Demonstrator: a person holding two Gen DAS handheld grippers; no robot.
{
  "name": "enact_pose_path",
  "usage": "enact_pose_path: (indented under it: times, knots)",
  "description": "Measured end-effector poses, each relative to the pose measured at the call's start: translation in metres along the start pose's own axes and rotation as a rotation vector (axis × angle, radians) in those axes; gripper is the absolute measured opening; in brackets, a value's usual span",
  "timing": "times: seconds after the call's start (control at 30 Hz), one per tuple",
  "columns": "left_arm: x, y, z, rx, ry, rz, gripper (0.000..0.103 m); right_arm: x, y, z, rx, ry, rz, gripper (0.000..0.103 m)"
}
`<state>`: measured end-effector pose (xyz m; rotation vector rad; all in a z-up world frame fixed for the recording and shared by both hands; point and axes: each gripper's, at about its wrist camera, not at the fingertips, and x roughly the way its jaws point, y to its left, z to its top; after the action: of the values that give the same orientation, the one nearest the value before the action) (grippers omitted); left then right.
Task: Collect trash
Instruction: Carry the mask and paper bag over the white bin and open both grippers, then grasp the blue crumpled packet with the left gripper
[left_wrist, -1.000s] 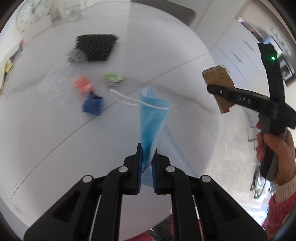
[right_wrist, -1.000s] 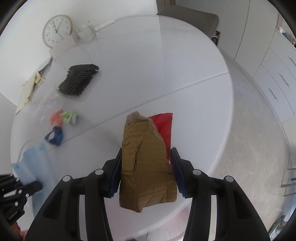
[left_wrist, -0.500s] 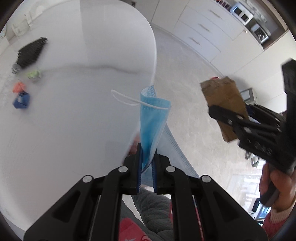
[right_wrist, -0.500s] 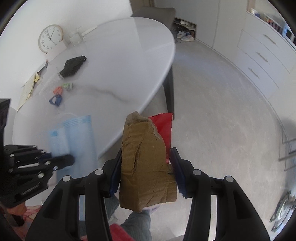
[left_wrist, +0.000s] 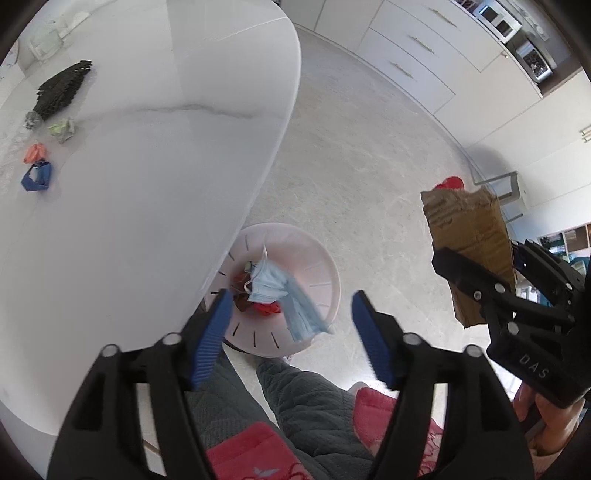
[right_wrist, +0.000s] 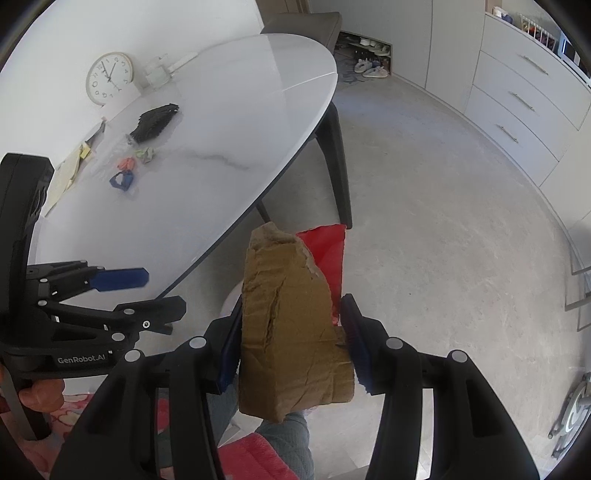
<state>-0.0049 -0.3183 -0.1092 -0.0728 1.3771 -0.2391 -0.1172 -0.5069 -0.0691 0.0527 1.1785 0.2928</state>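
My left gripper (left_wrist: 291, 317) is open and empty, held above a pale pink bin (left_wrist: 325, 273) on the floor beside the table. A blue face mask (left_wrist: 280, 288) lies in the bin on other scraps, one end draped over the rim. My right gripper (right_wrist: 291, 332) is shut on a torn brown cardboard piece (right_wrist: 291, 328) with a red scrap (right_wrist: 328, 251) behind it; it also shows in the left wrist view (left_wrist: 469, 236), to the right of the bin. The left gripper shows in the right wrist view (right_wrist: 122, 280).
The white oval table (left_wrist: 147, 166) holds a blue scrap (left_wrist: 37, 177), an orange scrap (left_wrist: 35, 152), a green scrap (left_wrist: 62, 128) and a black ridged item (left_wrist: 61, 88). A clock (right_wrist: 109, 76) and papers (right_wrist: 68, 168) sit at the back. White drawers (right_wrist: 524, 99) line the right wall.
Both grippers swung away from the table toward the floor bin. The left gripper opened and the blue mask dropped into the bin. The right gripper kept its hold on the cardboard.
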Motion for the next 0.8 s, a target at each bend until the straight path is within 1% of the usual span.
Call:
enact_pose_path:
  times: [0.03,0.1,0.17,0.27,0.43,0.5,0.57,0.63,0.67,0.8]
  knots:
    - [-0.003,0.001,-0.001,-0.005,-0.008,0.007,0.073,0.000,0.001,-0.001,-0.004,0.001,0.003,0.051]
    - [-0.010,0.003,-0.002,-0.020,-0.031,0.033,0.081,0.003,0.004,-0.001,-0.012,0.005,0.008,0.051]
    - [-0.017,0.009,-0.004,-0.033,-0.052,0.067,0.086,0.007,0.008,-0.003,-0.022,0.016,0.015,0.052]
    - [-0.027,0.017,-0.009,-0.051,-0.078,0.092,0.090,0.015,0.014,-0.006,-0.040,0.038,0.025,0.052]
    - [-0.049,0.026,-0.015,-0.089,-0.123,0.104,0.094,0.037,0.029,-0.012,-0.085,0.077,0.043,0.052]
    - [-0.056,0.031,-0.019,-0.100,-0.140,0.107,0.095,0.050,0.036,-0.014,-0.110,0.101,0.047,0.058]
    - [-0.068,0.035,-0.021,-0.114,-0.156,0.100,0.095,0.060,0.043,-0.015,-0.129,0.111,0.041,0.080]
    - [-0.073,0.041,-0.021,-0.127,-0.168,0.096,0.095,0.068,0.049,-0.013,-0.142,0.117,0.021,0.091]
    - [-0.075,0.043,-0.019,-0.138,-0.175,0.093,0.095,0.070,0.050,-0.012,-0.146,0.120,0.018,0.094]
    - [-0.083,0.061,-0.021,-0.185,-0.207,0.084,0.095,0.073,0.061,0.001,-0.145,0.107,0.008,0.100]
